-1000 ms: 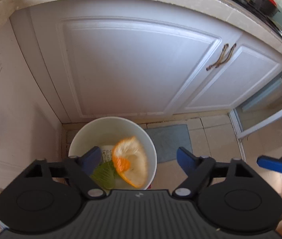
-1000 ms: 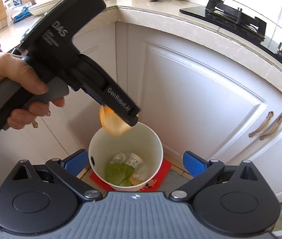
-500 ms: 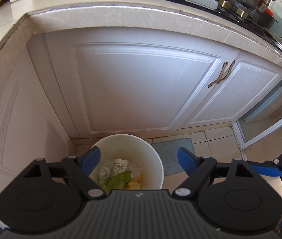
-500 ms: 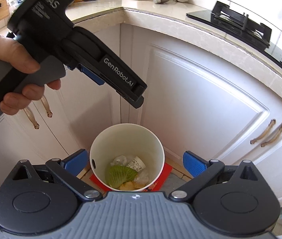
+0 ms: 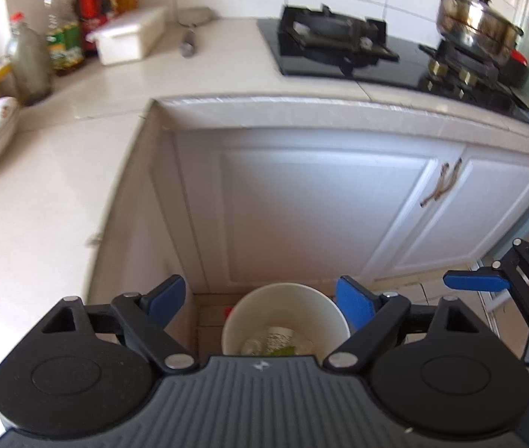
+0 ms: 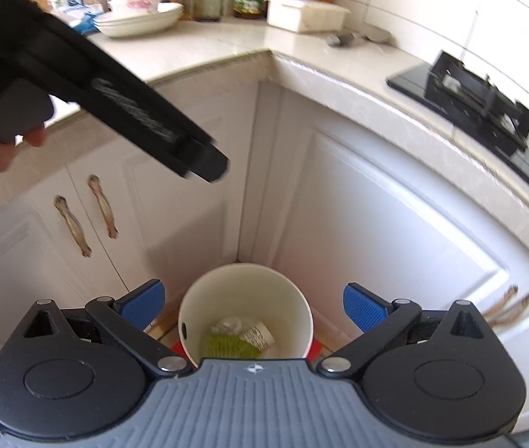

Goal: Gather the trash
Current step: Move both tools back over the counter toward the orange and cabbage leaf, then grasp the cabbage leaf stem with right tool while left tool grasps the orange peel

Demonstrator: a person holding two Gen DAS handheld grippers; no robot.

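White bin (image 6: 245, 298) sits on the floor in the cabinet corner, at 6 o'clock in both wrist views. Inside it: a green leaf (image 6: 227, 347), a crumpled clear wrapper (image 6: 229, 324), a small printed cup (image 6: 258, 334). Contents partly hidden by the gripper bodies, so the full count cannot be told.

Left gripper (image 5: 260, 304): its jaws have just been opening and stand wide, nothing between the blue pads, bin visible through the gap. Right gripper (image 6: 251, 306): jaws spread, nothing held, also framing the bin.

Judgement: several pieces already binned; neither claw carries anything. Countertop (image 5: 40, 201) at 9 o'clock in the left view shows bare surface near the edge; stacked dishes (image 6: 139, 20) and bottles (image 5: 62, 33) stand at 10 to 11 o'clock. No loose trash is plainly visible there, though blur limits this. What remains, if anything, lies outside these views.
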